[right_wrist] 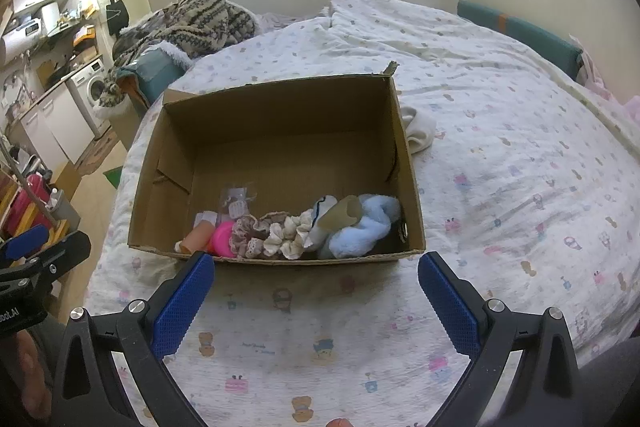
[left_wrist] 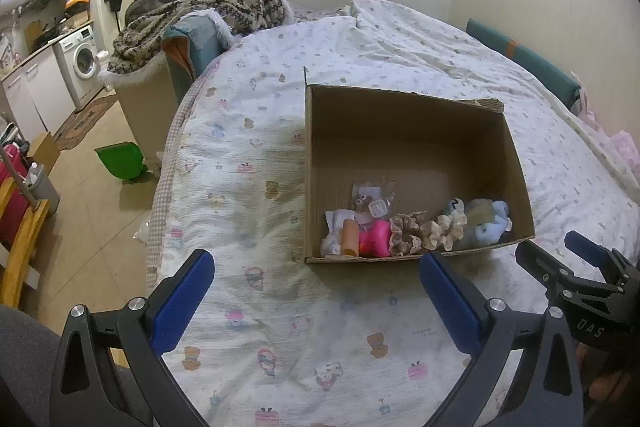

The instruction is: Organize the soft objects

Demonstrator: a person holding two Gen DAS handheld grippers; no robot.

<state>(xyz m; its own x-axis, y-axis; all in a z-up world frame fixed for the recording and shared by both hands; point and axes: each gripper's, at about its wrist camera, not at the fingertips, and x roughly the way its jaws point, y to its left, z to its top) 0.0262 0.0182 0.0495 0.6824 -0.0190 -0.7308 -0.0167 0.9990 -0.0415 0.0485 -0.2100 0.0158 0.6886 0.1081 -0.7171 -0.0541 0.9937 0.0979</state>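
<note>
I hold my left gripper (left_wrist: 316,295) and my right gripper (right_wrist: 316,295) low over the bed (right_wrist: 500,155), both sets of jaws spread wide apart with nothing between them. Just ahead of both sits the open cardboard box (right_wrist: 404,147). Along its near wall, closest to my jaws, lie a pink toy (right_wrist: 223,237), lace scrunchies (right_wrist: 276,235) and a light blue plush (right_wrist: 370,227). Beyond the box's right wall, a white sock (right_wrist: 419,131) rests on the bed.
</note>
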